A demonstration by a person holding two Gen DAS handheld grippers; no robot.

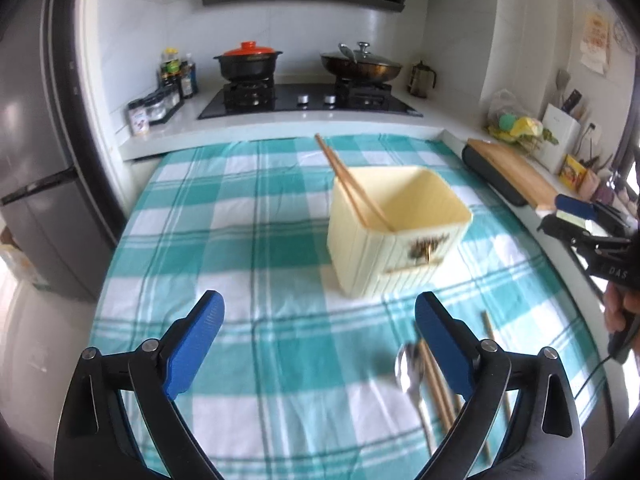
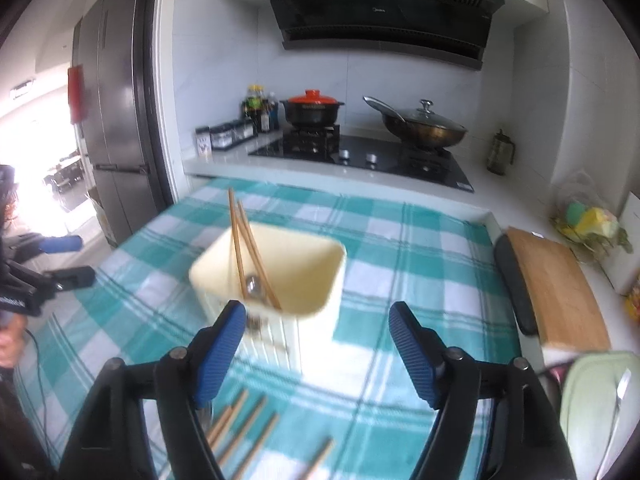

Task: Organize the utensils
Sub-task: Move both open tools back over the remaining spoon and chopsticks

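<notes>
Cream plastic holder [image 1: 400,236]: square tub, middle of the checked cloth [image 1: 224,240], far of both grippers.
Contents: two wooden chopsticks in the holder [image 1: 346,178] leaning to the far left over its rim; the right wrist view also shows a spoon in the holder [image 2: 253,285] at the bottom.
Loose items: a metal spoon [image 1: 409,366] and several loose chopsticks [image 2: 244,428] lie on the cloth near the camera, right of centre.
Left gripper [image 1: 320,316]: jaws wide apart, empty, low over the cloth; its right finger is just beside the loose spoon.
Right gripper [image 2: 318,328]: jaws wide apart, empty, hovering near the holder's near wall.
Step in hand (judged): picking up the next loose piece for the holder.
Handling advice: straddle one chopstick or the spoon's handle crosswise, close gently, lift clear, then tip it down into the holder without knocking the leaning pair.
Surroundings: hob with pots [image 1: 308,98] at the far side; cutting board [image 2: 560,292] to the right.
</notes>
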